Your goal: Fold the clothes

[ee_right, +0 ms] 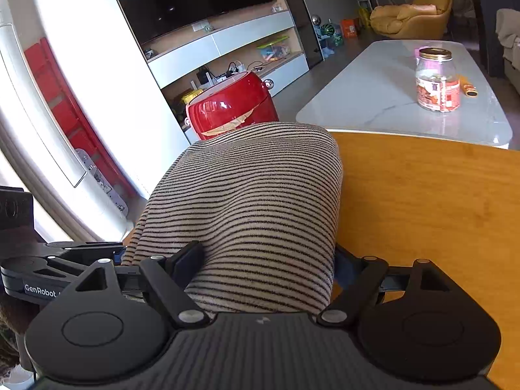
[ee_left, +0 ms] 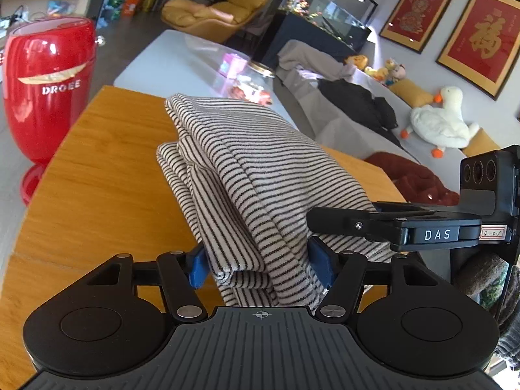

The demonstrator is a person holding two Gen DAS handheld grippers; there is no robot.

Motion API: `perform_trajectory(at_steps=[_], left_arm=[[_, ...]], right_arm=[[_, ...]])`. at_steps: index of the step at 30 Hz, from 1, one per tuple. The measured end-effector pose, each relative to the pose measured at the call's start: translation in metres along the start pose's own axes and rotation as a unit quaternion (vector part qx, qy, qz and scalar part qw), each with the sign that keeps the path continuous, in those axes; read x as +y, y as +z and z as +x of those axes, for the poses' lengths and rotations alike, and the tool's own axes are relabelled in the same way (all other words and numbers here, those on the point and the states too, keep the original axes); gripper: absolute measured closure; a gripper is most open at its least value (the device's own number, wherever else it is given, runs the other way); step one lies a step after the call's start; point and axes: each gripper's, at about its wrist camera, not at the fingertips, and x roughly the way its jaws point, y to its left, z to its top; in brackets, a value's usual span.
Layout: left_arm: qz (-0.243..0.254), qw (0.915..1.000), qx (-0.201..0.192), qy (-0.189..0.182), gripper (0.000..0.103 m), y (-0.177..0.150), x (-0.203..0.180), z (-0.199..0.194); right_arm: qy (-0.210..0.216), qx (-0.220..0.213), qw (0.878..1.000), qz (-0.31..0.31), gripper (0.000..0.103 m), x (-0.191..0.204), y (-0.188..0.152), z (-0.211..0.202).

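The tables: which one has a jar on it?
The white marble table beyond carries the jar. The wooden table in front holds the striped garment instead.

The striped garment (ee_right: pixel 260 214) hides the right gripper's (ee_right: pixel 265 269) blue pads and the red appliance's (ee_right: pixel 232 107) base

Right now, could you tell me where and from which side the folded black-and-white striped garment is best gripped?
Grip the folded black-and-white striped garment at its near stacked edge, coming in level from the near end of the wooden table. That is where the layers bunch thick; the left gripper and right gripper are already shut on it there.
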Motion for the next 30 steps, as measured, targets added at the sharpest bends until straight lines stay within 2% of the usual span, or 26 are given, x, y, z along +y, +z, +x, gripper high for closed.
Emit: perform_trajectory(at_steps=[5, 10, 13, 15, 17, 20, 21, 22, 25, 27, 30], left_arm=[[-0.009, 0.9993, -0.024, 0.027, 0.035, 0.023, 0.025, -0.004], [-0.002, 0.9968, -0.058, 0.055, 0.035, 0.038, 0.033, -0.022], [0.025, 0.9934, -0.106, 0.037, 0.026, 0.056, 0.018, -0.04], [0.038, 0.9933, -0.109, 0.008, 0.022, 0.071, 0.012, -0.034], [0.034, 0.9956, -0.088, -0.002, 0.024, 0.084, 0.013, -0.011], [0.01, 0.9986, -0.052, 0.006, 0.028, 0.088, 0.029, 0.022], [0.01, 0.9984, -0.055, 0.0, 0.029, 0.085, 0.034, 0.026], [0.011, 0.9982, -0.059, -0.006, 0.028, 0.083, 0.038, 0.028], [0.005, 0.9981, -0.06, -0.008, 0.028, 0.082, 0.041, 0.03], [-0.006, 0.9982, -0.059, -0.01, 0.028, 0.084, 0.045, 0.032], [-0.012, 0.9978, -0.061, -0.024, 0.028, 0.082, 0.049, 0.032]], right_arm=[[0.011, -0.005, 1.0, -0.016, 0.02, 0.003, 0.028, 0.044], [0.004, -0.019, 0.999, -0.038, 0.02, 0.003, 0.031, 0.051], [-0.012, -0.034, 0.997, -0.067, 0.018, 0.009, 0.023, 0.047], [-0.026, -0.038, 0.996, -0.076, 0.014, 0.014, 0.022, 0.045], [-0.041, -0.036, 0.995, -0.08, 0.005, 0.017, 0.022, 0.04], [-0.025, -0.031, 0.997, -0.062, 0.003, 0.015, 0.014, 0.024], [-0.009, -0.024, 0.998, -0.052, 0.004, 0.013, 0.011, 0.019], [0.005, -0.018, 0.999, -0.042, 0.018, 0.011, 0.009, 0.015], [0.011, -0.041, 0.999, -0.03, 0.039, 0.015, 0.012, -0.002], [0.014, -0.063, 0.998, -0.027, 0.043, 0.016, 0.019, -0.01], [-0.013, -0.034, 0.999, -0.037, 0.045, 0.01, 0.014, 0.0]])
